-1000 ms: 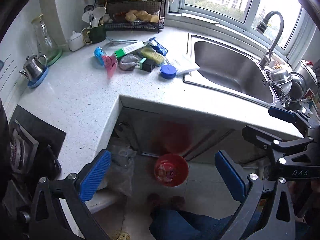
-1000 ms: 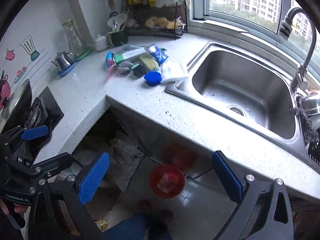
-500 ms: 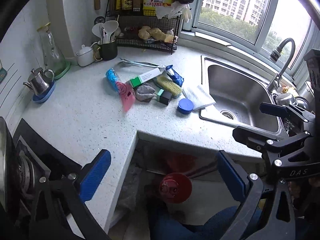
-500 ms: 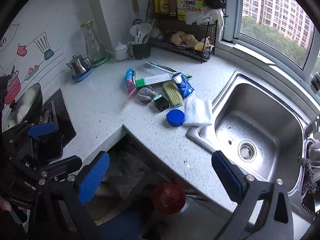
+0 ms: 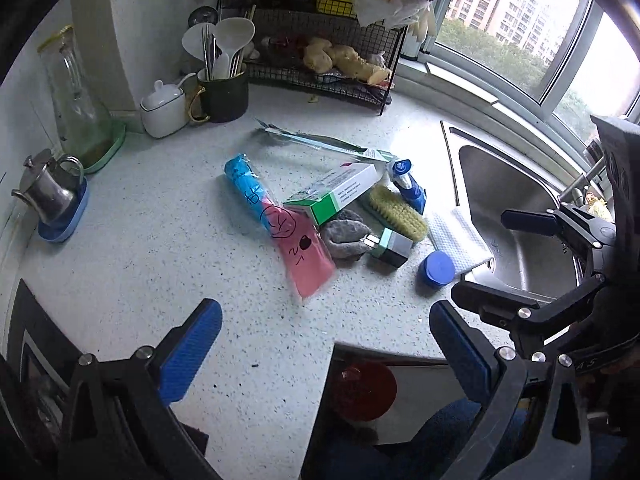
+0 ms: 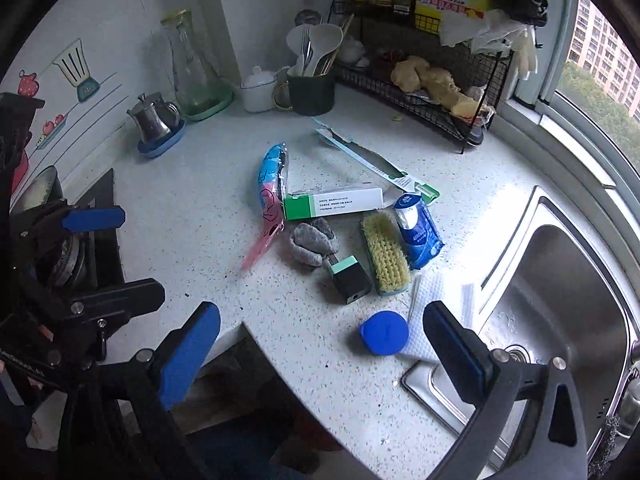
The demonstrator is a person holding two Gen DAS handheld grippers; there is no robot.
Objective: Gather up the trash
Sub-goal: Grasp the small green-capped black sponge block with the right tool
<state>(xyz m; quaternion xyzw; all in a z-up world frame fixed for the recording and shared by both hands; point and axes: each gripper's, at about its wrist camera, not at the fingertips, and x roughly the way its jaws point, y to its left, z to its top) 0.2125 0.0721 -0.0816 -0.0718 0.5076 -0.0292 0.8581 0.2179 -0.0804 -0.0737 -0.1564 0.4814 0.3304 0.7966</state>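
Observation:
A heap of clutter lies on the white speckled counter [image 5: 140, 264]: a pink and blue wrapper [image 5: 280, 224] [image 6: 269, 200], a green and white carton [image 5: 334, 194] [image 6: 332, 203], a grey crumpled rag [image 5: 344, 236] [image 6: 314, 240], a small mint and black box [image 5: 390, 247] [image 6: 350, 280], a yellow scrub brush [image 5: 396, 212] [image 6: 385, 254], a blue tissue pack [image 6: 418, 226], a blue lid [image 5: 437, 269] [image 6: 384, 332] and a long thin package [image 5: 320, 143]. My left gripper [image 5: 326, 352] and right gripper [image 6: 320, 350] hover open above the counter's front edge, holding nothing.
The steel sink [image 6: 560, 300] is on the right, with a white cloth [image 6: 438, 304] at its rim. A wire rack [image 5: 320, 64], utensil cup [image 5: 222, 92], sugar pot [image 5: 164, 108], glass carafe [image 5: 76, 100] and small kettle [image 5: 48, 192] line the back. A red bin [image 5: 364, 390] stands below on the floor.
Both grippers have risen and moved forward over the counter, so the clutter pile looks closer and the red bin below has slipped toward the frame's bottom. Both stay open.

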